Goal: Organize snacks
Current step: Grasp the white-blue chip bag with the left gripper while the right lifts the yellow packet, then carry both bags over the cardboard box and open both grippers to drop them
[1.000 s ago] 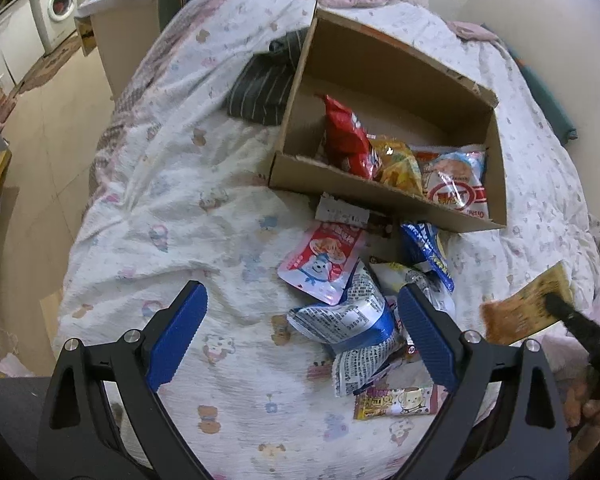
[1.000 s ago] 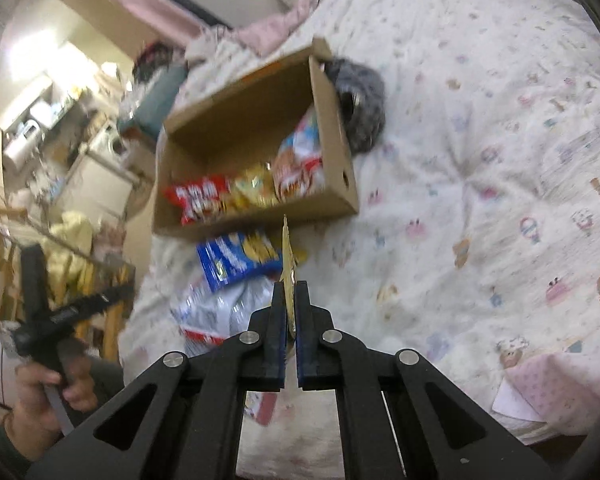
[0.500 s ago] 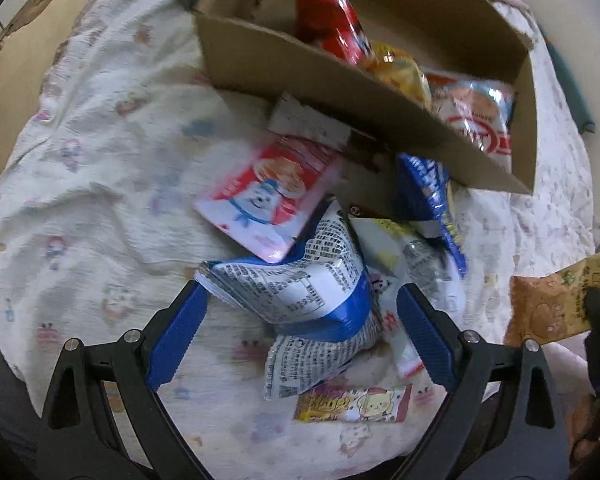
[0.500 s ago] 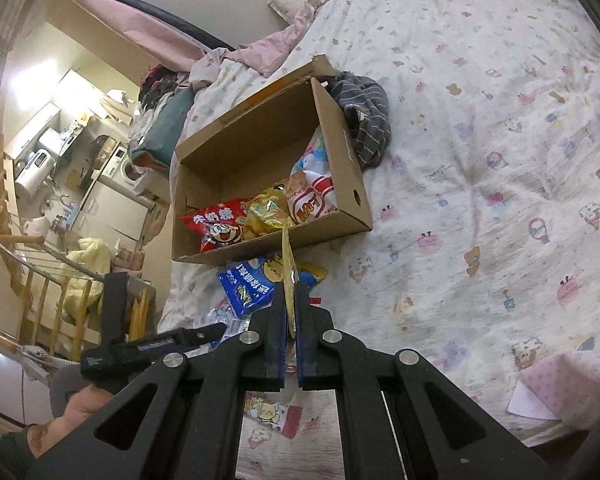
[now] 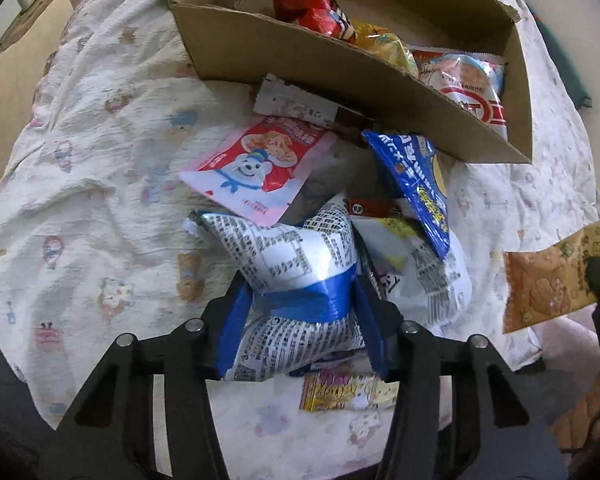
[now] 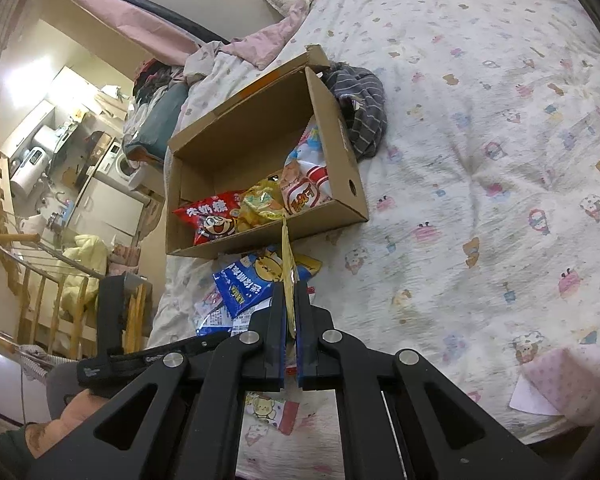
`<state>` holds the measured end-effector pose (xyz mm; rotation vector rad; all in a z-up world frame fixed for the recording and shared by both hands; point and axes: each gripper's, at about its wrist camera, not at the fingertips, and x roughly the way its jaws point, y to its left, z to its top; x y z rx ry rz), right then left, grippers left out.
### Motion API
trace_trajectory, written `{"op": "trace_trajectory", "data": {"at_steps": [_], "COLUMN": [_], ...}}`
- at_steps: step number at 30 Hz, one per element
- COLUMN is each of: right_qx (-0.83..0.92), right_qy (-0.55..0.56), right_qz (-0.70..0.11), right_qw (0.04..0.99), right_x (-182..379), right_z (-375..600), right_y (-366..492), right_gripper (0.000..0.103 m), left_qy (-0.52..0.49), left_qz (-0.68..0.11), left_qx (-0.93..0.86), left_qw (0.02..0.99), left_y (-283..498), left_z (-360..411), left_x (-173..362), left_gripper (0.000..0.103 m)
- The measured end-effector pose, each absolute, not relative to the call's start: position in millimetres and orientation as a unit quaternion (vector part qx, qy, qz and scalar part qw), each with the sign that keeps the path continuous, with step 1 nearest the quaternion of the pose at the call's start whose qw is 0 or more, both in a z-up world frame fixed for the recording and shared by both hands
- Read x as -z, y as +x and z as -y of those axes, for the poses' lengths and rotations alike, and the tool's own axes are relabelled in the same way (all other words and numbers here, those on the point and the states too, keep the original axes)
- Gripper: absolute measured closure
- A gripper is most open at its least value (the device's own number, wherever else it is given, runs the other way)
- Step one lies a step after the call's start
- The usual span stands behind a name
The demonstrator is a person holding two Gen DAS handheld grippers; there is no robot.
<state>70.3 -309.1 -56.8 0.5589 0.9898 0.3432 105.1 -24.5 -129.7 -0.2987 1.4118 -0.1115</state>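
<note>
Left gripper [image 5: 304, 308]: its blue fingers [image 5: 236, 320] press from both sides on the white-and-blue bag [image 5: 296, 280], pinching it at its blue band.
White-and-blue bag: puffy pillow pack, white foil covered in dense black print with a glossy blue stripe across the middle; it lies on the bed [image 5: 92, 184] at the near end of the snack pile, its waist squeezed in between the fingers.
Right gripper [image 6: 290, 320]: fingers closed narrow on the orange packet [image 5: 556, 280], which is seen edge-on as a thin yellow strip [image 6: 287, 264] in the right wrist view.
Orange packet: flat, orange-brown with cartoon print, held above the bed to the right of the pile.
Cardboard box [image 5: 340, 68]: open-topped, on the bed beyond the pile; inside it a red bag [image 6: 208, 220], a yellow bag [image 6: 262, 204] and a white-and-red bag [image 6: 308, 192] lie side by side against the near wall.
Loose pile: a pink-and-white pouch with a smiling figure [image 5: 260, 168], a blue bag with yellow lettering [image 5: 416, 184] and a small flat yellow-pink packet [image 5: 348, 392] lie touching or overlapping in front of the box.
Striped grey cloth [image 6: 360, 112]: bunched just beside the box's far end.
</note>
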Motion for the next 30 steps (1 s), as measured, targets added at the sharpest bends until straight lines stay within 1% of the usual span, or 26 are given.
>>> {"op": "trace_trajectory", "data": {"at_steps": [8,18,27,30], "right_qx": [-0.168,-0.185,-0.185,-0.179], "right_qy": [0.270,0.282,0.292,0.294], "right_qz": [-0.453,-0.427,-0.417,-0.425], "right_qw": [0.832,0.839,0.841,0.837], "right_x": [50,40,36,32], "right_z": [306,299,303,303], "right_y": [68,69,68,74], "right_gripper": [0.100,0.100,0.100,0.100], "left_qy": [-0.124,-0.144,-0.125,-0.121], "left_qz": [-0.616,-0.563,-0.532,-0.524], "left_qx": [0.048,0.024,0.038,0.042], "left_qw": [0.777,0.814,0.837,0.842], "left_y": [96,103,114,120], "left_z": [1,-46,-43,-41], "left_x": [95,41,16,9], "left_gripper": [0.057,0.057,0.057,0.057]}}
